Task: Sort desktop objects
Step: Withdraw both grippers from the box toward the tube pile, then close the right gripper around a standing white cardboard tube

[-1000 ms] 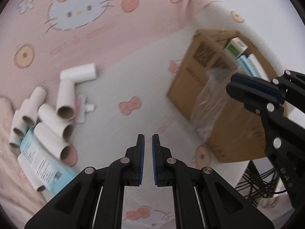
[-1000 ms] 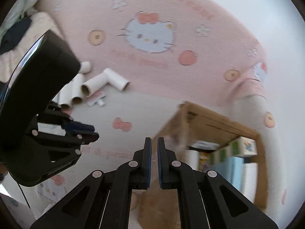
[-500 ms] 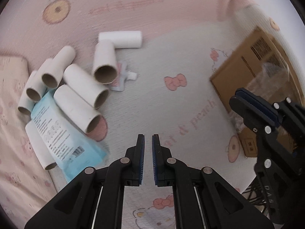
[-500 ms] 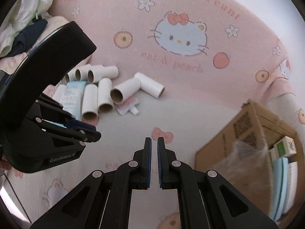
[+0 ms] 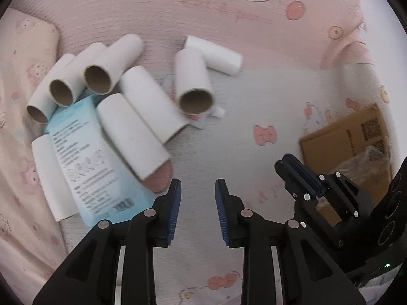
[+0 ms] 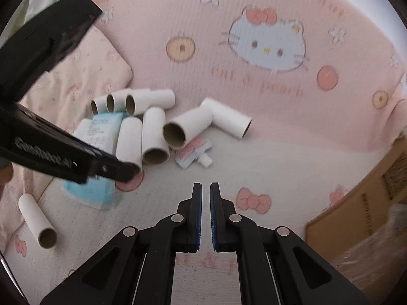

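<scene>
Several white cardboard tubes [image 5: 132, 129] lie in a heap on the Hello Kitty blanket, with a light blue packet [image 5: 86, 157] among them and a small spouted pouch [image 6: 194, 152] beside them. My left gripper [image 5: 198, 198] is open and empty, low over the blanket just right of the nearest tube. My right gripper [image 6: 206, 203] is shut and empty, hovering over the blanket nearer the cardboard box [image 6: 361, 211]. It also shows in the left wrist view [image 5: 300, 175]. The tube heap also shows in the right wrist view [image 6: 152, 137].
The open cardboard box [image 5: 356, 142] with clear plastic wrap stands at the right. A pale pink pillow [image 6: 84, 76] lies behind the tubes at left. One loose tube [image 6: 38, 221] lies apart at the lower left.
My left gripper has swung left from the box toward the tube heap and opened its fingers. My right gripper has turned away from the box toward the tubes, staying shut.
</scene>
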Tool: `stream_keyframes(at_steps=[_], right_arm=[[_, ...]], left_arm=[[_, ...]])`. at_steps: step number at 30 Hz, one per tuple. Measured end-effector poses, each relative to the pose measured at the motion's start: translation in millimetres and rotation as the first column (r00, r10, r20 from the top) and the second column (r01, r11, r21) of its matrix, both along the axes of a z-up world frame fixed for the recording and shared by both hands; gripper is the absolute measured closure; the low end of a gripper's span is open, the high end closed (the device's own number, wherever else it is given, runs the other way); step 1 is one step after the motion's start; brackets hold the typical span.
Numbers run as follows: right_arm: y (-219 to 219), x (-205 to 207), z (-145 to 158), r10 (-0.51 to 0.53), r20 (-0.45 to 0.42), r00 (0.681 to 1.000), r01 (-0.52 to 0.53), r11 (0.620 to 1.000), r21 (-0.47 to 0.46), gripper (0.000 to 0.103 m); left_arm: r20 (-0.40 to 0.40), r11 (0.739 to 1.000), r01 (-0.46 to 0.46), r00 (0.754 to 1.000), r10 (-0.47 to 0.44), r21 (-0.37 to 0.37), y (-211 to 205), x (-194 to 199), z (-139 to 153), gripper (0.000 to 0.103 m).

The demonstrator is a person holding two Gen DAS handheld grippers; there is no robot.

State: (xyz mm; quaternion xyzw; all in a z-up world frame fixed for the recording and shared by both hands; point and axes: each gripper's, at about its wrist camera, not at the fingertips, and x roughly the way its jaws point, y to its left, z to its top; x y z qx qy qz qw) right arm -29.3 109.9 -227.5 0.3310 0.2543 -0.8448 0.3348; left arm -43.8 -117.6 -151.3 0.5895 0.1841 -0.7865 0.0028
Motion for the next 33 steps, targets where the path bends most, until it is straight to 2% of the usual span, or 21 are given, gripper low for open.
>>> stream_keyframes(at_steps=[3,4,5,8,10,14,19,25,28,30,31,32,33], right_arm=[[-3.2,0.7,-9.3,0.024,0.021,0.999,-0.024,1.0,0.0,0.101],[-4.2,0.8,-12.2,0.039,0.03,0.999,-0.039,0.999,-0.008,0.101],[-5.4,-0.6,-17.4,0.084,0.065,0.994,-0.082,0.996,-0.035,0.101],[-7.8,-4.7,-28.9,0.092,0.057,0.994,-0.091,0.995,-0.031,0.101],[-7.9,-9.0,-34.3,0.084,0.06,0.995,-0.082,0.996,-0.041,0.101],[-3.9,-20.7,-37.5,0.053,0.105,0.993,-0.047,0.997,-0.057,0.1],[-1.9,-35.2,-30.6,0.019,0.155,0.988,-0.002,0.994,-0.107,0.1],[-0.8,-50.0,-27.7,-0.027,0.179,0.984,0.054,0.988,-0.147,0.095],[2.2,-58.5,-29.4,-0.048,0.215,0.975,0.086,0.981,-0.171,0.076],[7.3,-60.6,-28.4,-0.054,0.237,0.97,0.104,0.973,-0.204,0.051],[9.4,-60.3,-27.4,-0.053,0.237,0.97,0.107,0.969,-0.222,0.047],[10.7,-59.3,-26.1,-0.049,0.229,0.972,0.104,0.966,-0.235,0.045],[9.5,-59.1,-26.5,-0.045,0.224,0.973,0.099,0.967,-0.234,0.044]], left_arm=[[-0.002,0.999,-0.023,1.0,0.023,0.027,-8.2,-2.4,-4.9,0.059],[-0.01,0.998,-0.04,0.999,0.041,0.055,-12.2,-4.5,-6.0,0.052],[-0.017,0.996,-0.05,0.999,0.051,0.07,-15.1,-5.6,-6.0,0.049],[-0.085,0.995,-0.056,0.994,0.063,0.088,-18.3,-12.8,-1.2,0.043],[-0.117,0.993,-0.08,0.989,0.09,0.088,-21.5,-18.7,2.8,0.042],[-0.114,0.983,-0.108,0.985,0.126,0.149,-29.0,-29.7,3.2,0.039],[-0.111,0.991,-0.091,0.989,0.101,0.098,-31.7,-51.3,4.2,0.039],[-0.088,0.992,-0.08,0.992,0.088,0.094,-38.5,-83.1,-1.2,0.039],[-0.06,0.994,-0.068,0.995,0.074,0.091,-37.5,-97.5,-9.3,0.039],[-0.037,0.992,-0.082,0.996,0.086,0.092,-37.0,-105.5,-18.2,0.039],[-0.015,0.992,-0.083,0.996,0.085,0.1,-35.8,-109.3,-24.7,0.046],[0.002,0.99,-0.091,0.996,0.091,0.106,-35.9,-109.1,-28.8,0.056],[0.024,0.988,-0.106,0.994,0.104,0.113,-36.3,-109.2,-33.3,0.056]])
